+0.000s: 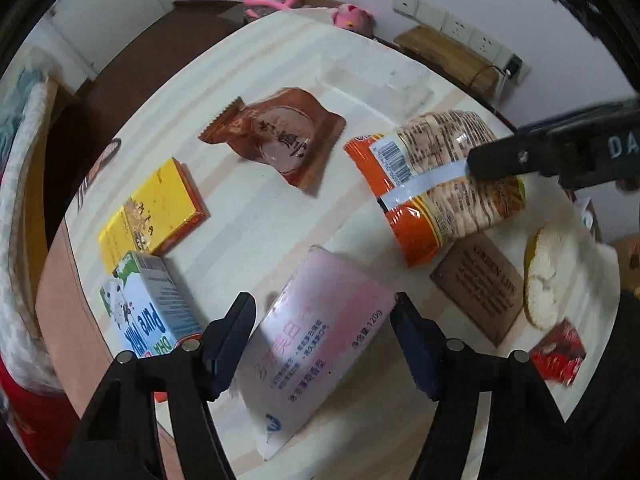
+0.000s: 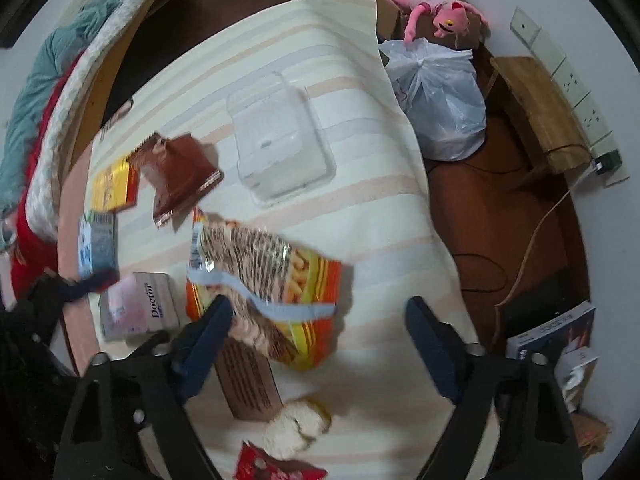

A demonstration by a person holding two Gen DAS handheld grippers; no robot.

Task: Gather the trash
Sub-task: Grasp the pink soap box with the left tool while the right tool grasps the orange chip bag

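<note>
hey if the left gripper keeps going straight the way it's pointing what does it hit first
Most likely the pink toothpaste box: it lies on the striped table between the open jaws of the left gripper. How much gap remains is unclear.

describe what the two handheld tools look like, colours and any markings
The left tool has matte black angular arms ending in dark navy blue finger pads, with round silver bolts at the joints. The right tool looks the same: black frame, navy pads, silver bolts. Seen from the left wrist view, its black side carries white letters "DA".
</note>
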